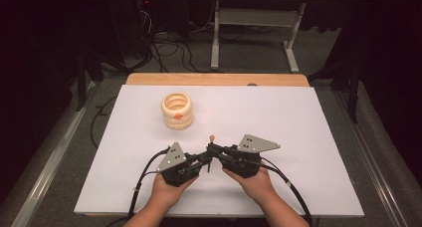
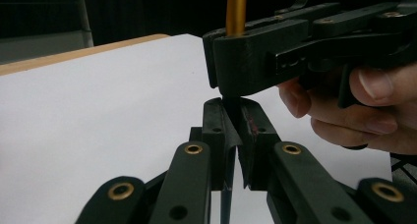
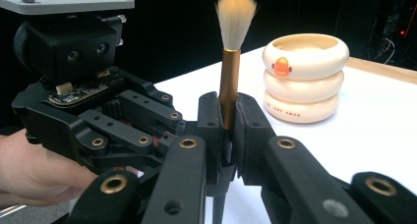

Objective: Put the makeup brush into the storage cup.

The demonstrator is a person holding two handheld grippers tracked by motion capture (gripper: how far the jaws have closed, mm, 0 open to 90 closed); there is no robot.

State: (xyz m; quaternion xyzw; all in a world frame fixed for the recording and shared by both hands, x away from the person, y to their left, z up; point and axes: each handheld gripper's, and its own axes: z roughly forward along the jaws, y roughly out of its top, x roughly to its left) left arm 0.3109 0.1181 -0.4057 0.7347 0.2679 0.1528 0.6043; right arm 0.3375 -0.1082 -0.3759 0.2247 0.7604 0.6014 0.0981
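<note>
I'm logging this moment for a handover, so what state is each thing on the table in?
Gold-handled makeup brush with pale bristles: upright, bristles up, clamped by both tools.
Right tool: shut on the brush's gold ferrule.
Left tool: shut on the brush's dark lower handle, below the right tool.
Cream holder shaped like three stacked rings with an orange duck mark: upright, empty, standing apart on the white table sheet.

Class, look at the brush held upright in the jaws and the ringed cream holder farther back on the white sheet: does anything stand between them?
Nothing visible does. The gold-handled brush with pale bristles and the cream ringed holder are separated only by bare white sheet.
</note>
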